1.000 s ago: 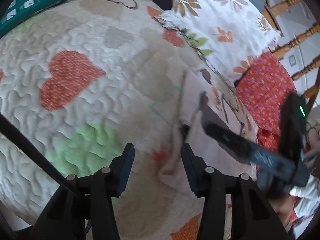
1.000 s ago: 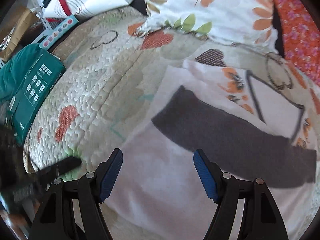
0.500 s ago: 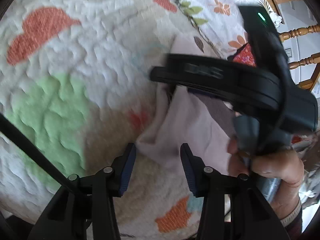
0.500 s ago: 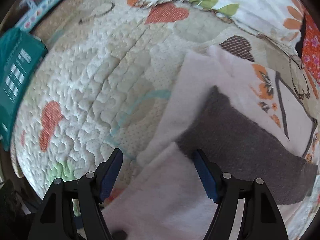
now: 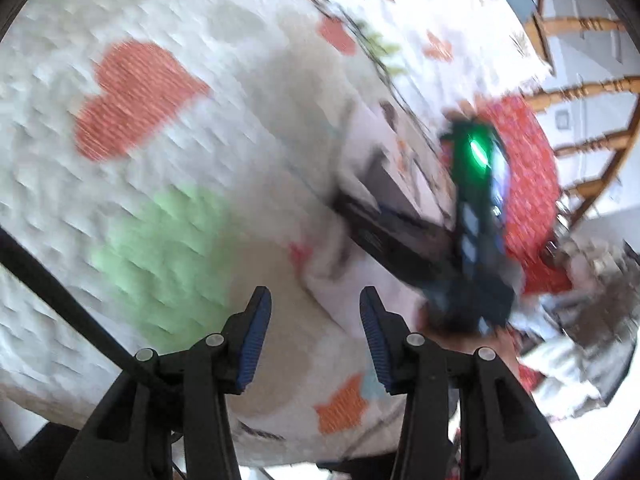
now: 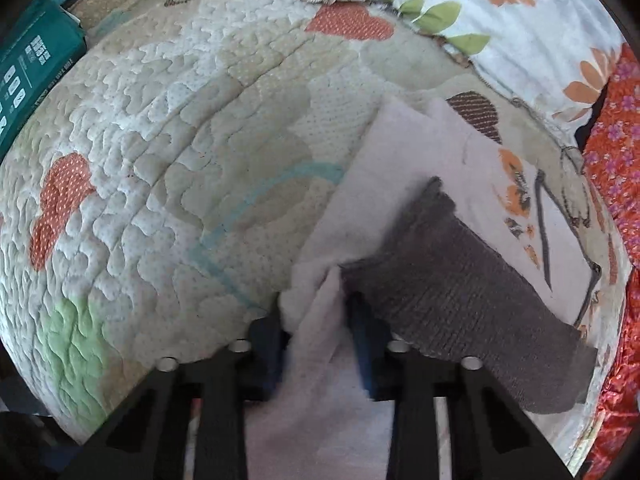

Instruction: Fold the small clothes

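1. Right claw [image 6: 316, 324]: pinched together on a bunched fold of the pale pink garment [image 6: 384, 168], at its near edge.
2. Left claw [image 5: 314, 336]: parted, nothing between its blue pads [image 5: 252, 344], hovering over the quilt [image 5: 132, 200] just beside the garment's near corner.
3. Garment: spread flat on the heart-patterned quilted bedspread, with a dark grey ribbed band [image 6: 452, 276] running across it.
4. Beyond the garment: a white floral sheet [image 6: 532, 24] and a red flowered cloth [image 6: 616, 140].
5. Far left on the bed: a teal box [image 6: 32, 68].
6. Left view blurred; right gripper seen there as a dark shape with a green light [image 5: 478, 152].
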Motion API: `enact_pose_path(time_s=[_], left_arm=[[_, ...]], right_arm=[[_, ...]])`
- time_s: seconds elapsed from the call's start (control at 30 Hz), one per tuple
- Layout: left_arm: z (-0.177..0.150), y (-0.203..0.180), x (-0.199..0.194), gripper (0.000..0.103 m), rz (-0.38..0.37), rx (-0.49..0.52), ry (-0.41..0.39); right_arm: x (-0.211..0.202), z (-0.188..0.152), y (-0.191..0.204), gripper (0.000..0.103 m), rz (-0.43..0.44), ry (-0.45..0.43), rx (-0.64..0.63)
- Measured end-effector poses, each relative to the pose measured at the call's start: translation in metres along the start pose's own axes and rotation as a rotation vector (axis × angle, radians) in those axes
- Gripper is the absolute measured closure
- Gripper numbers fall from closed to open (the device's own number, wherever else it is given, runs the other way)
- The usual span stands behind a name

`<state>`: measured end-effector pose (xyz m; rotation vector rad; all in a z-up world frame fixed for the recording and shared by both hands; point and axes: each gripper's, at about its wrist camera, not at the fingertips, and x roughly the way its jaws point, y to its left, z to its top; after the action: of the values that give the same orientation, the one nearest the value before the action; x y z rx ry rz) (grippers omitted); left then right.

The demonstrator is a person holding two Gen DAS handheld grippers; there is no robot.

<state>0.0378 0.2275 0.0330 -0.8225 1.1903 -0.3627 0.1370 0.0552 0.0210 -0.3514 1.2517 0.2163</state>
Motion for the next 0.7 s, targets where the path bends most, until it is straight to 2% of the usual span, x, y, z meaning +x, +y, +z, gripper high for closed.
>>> enact_pose_path(time_s=[0.1, 0.23, 0.4, 0.47, 0.53, 0.6, 0.67, 0.7], left_arm=[[0.007, 0.006, 0.0, 0.059, 0.032, -0.057, -0.043], [0.011, -0.008, 0.016, 0.059, 0.069, -0.055, -0.061], [0.005, -0.046, 0.047, 0.058, 0.069, 0.02, -0.019], [-0.005, -0.067, 0.066, 0.058, 0.07, 0.061, 0.006], [-0.012, -0.092, 0.089, 0.058, 0.074, 0.102, 0.037], [-0.023, -0.107, 0.103, 0.058, 0.07, 0.14, 0.068], [-0.032, -0.129, 0.123, 0.058, 0.072, 0.184, 0.102], [-0.038, -0.14, 0.132, 0.058, 0.073, 0.211, 0.12]], right_arm=[[-0.017, -0.009, -0.017, 0.087, 0.067, -0.052, 0.065], [-0.058, -0.032, -0.073, 0.087, 0.166, -0.176, 0.176], [-0.098, -0.088, -0.2, 0.087, 0.205, -0.302, 0.386], [-0.102, -0.13, -0.254, 0.087, 0.192, -0.338, 0.499], [-0.099, -0.174, -0.302, 0.087, 0.165, -0.349, 0.617], [-0.086, -0.21, -0.335, 0.087, 0.143, -0.319, 0.699], [-0.064, -0.24, -0.357, 0.087, 0.124, -0.269, 0.762], [-0.051, -0.251, -0.362, 0.087, 0.148, -0.259, 0.792]])
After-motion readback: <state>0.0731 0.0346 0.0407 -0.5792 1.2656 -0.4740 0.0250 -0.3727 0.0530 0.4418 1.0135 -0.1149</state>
